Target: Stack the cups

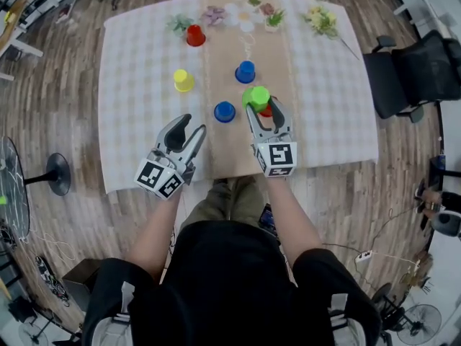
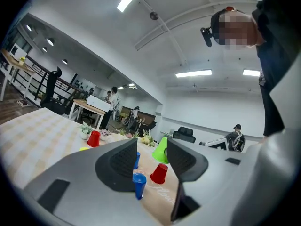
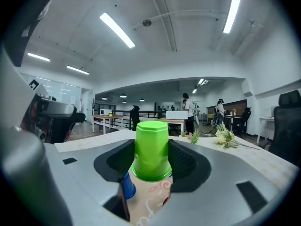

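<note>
The green cup [image 3: 151,147] is held upside down between the fingers of the right gripper [image 1: 264,112], whose pads are pressed against its sides. It is carried over the burlap runner [image 1: 229,146] near the middle of the table [image 1: 137,85], just above a red cup [image 1: 268,111] that is mostly covered by it in the head view; whether the two touch cannot be told. A near blue cup [image 1: 224,111] is seen just to the left on the runner, and a far blue cup [image 1: 245,71] is set closer to the far edge. A yellow cup [image 1: 183,80] is placed on the checked cloth left of the runner, and a second red cup [image 1: 195,35] is found by the far edge, near small plants [image 1: 274,18]. The left gripper [image 1: 194,125] is held over the near edge, left of the runner, its fingers spread wide with nothing between them.
</note>
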`<state>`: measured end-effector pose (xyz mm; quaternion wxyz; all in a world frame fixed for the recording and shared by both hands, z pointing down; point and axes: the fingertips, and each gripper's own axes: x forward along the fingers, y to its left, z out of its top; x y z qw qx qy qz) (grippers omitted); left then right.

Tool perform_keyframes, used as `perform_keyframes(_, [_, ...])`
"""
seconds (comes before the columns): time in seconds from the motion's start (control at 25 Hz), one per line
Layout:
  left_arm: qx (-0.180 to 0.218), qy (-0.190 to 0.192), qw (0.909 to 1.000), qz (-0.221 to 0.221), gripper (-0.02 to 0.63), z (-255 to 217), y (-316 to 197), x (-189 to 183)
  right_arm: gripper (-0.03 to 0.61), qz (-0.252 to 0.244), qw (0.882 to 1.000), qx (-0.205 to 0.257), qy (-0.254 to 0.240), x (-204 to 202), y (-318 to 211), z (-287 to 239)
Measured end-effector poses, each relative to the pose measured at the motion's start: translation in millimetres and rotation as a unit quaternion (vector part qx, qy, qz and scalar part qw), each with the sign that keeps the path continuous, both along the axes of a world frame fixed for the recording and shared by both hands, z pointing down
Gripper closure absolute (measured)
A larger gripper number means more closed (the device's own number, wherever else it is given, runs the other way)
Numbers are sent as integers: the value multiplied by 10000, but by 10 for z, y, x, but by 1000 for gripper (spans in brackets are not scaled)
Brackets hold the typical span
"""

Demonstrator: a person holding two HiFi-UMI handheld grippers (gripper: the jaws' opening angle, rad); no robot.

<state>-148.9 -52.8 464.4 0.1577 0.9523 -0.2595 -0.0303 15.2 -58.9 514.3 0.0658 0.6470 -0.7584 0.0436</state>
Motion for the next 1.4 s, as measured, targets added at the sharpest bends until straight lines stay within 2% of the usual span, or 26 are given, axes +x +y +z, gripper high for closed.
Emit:
perform_keyframes(0.56, [-274, -211, 9994, -14, 420, 404, 69, -146, 345, 176, 9987, -485, 55, -80, -68, 806])
perform_keyframes(1.4, [-394, -258, 9988, 129, 420, 576, 74, -145, 345, 279, 9947, -968, 198, -143, -159, 1291])
